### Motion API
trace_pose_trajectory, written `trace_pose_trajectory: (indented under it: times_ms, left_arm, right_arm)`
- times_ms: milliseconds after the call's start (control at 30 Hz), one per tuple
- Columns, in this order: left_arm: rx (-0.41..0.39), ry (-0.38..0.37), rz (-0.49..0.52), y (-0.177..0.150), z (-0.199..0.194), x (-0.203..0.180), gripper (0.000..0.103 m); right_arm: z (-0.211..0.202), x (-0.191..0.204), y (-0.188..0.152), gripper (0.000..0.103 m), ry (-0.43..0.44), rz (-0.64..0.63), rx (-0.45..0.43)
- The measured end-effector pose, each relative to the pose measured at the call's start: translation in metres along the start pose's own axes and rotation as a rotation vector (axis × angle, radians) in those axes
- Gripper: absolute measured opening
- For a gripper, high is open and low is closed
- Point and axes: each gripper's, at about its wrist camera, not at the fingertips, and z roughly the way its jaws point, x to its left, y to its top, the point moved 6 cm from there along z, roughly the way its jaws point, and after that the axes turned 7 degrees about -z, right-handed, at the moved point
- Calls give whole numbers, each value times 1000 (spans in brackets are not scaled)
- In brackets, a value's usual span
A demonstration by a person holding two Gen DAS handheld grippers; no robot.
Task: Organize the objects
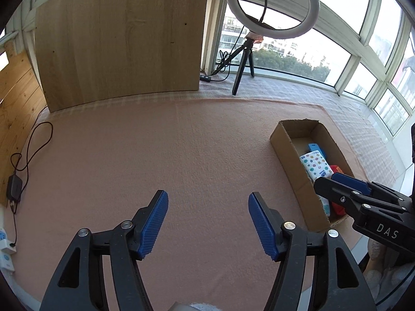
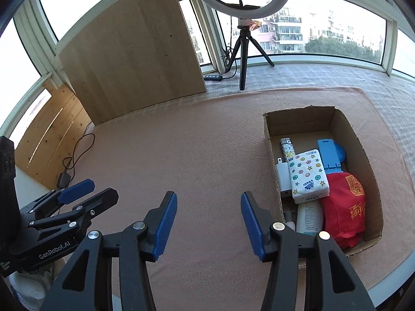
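While both tongs, left (image 1: 207, 223) and right (image 2: 208, 223), hang wide open and empty over the bare table (image 2: 181, 142), all objects lie in the box (image 2: 345, 127); sorting seems finished, so only withdrawing is needed.

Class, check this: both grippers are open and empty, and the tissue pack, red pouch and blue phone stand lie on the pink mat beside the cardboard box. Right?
Not quite. The right wrist view shows the tissue pack, red pouch and blue phone stand inside the cardboard box, not on the pink mat. Left gripper and right gripper are open and empty.
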Motion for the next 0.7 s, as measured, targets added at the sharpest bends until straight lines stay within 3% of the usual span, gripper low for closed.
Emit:
trace_pose_trajectory:
  times_ms: [333, 700]
  left_arm:
    - [-22, 60, -48, 2, -10, 40, 74]
    - [-22, 103, -39, 0, -7, 50, 75]
  right_arm:
    - [14, 35, 3, 48, 9, -40, 1]
    - [21, 47, 4, 52, -4, -68, 0]
